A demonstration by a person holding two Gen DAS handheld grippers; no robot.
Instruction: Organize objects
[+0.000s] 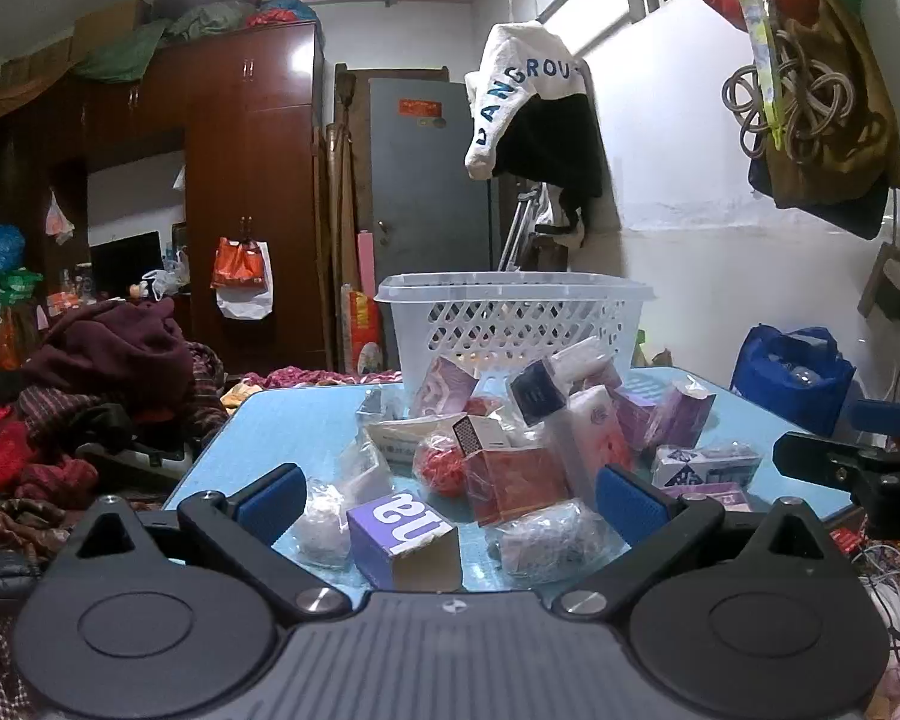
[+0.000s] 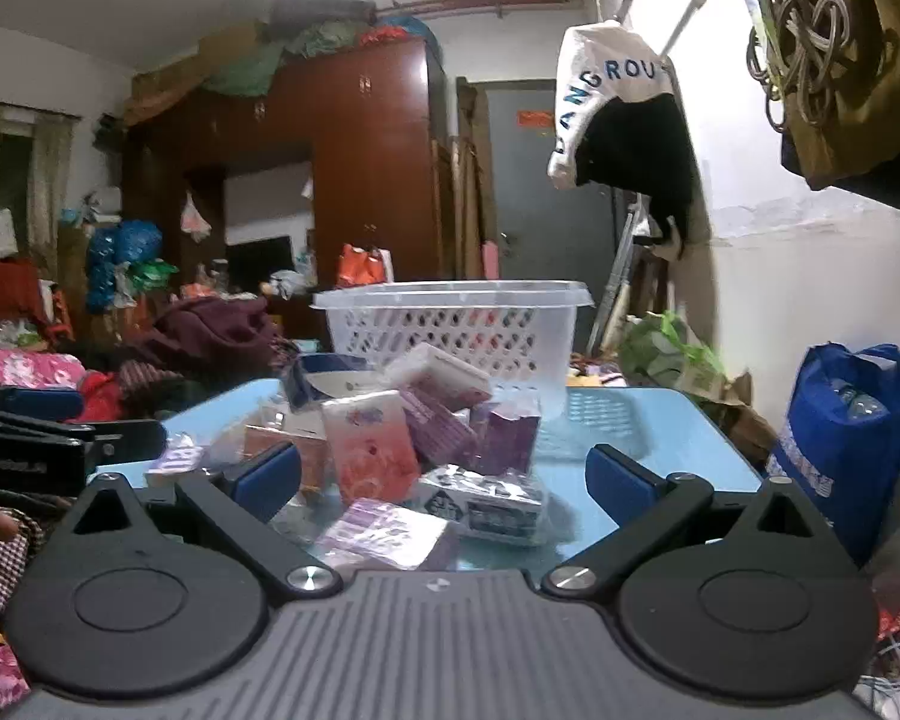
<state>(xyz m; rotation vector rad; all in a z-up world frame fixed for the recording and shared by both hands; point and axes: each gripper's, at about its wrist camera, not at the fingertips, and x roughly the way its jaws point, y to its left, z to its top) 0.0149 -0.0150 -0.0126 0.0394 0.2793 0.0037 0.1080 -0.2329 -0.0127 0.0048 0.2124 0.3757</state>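
Note:
A heap of small packages lies on a light blue table [image 1: 282,420] [image 2: 660,438]. Nearest my left gripper [image 1: 450,495] is a purple box [image 1: 405,543], with a brown carton [image 1: 513,480], a red mesh ball [image 1: 441,462] and clear-wrapped bundles beside it. My left gripper is open, its blue pads wide apart at the table's near edge, holding nothing. My right gripper [image 2: 444,480] is open too, over a pale purple packet [image 2: 387,534], a pink tissue pack [image 2: 369,450] and a black-and-white pack [image 2: 486,501]. A white latticed basket [image 1: 513,318] [image 2: 450,324] stands behind the heap.
A pile of clothes [image 1: 90,384] lies left of the table. A blue bag [image 1: 792,375] [image 2: 840,438] sits on the floor at right, by the white wall. The right gripper's arm [image 1: 852,462] shows at the left view's right edge. A dark wardrobe [image 1: 240,180] stands behind.

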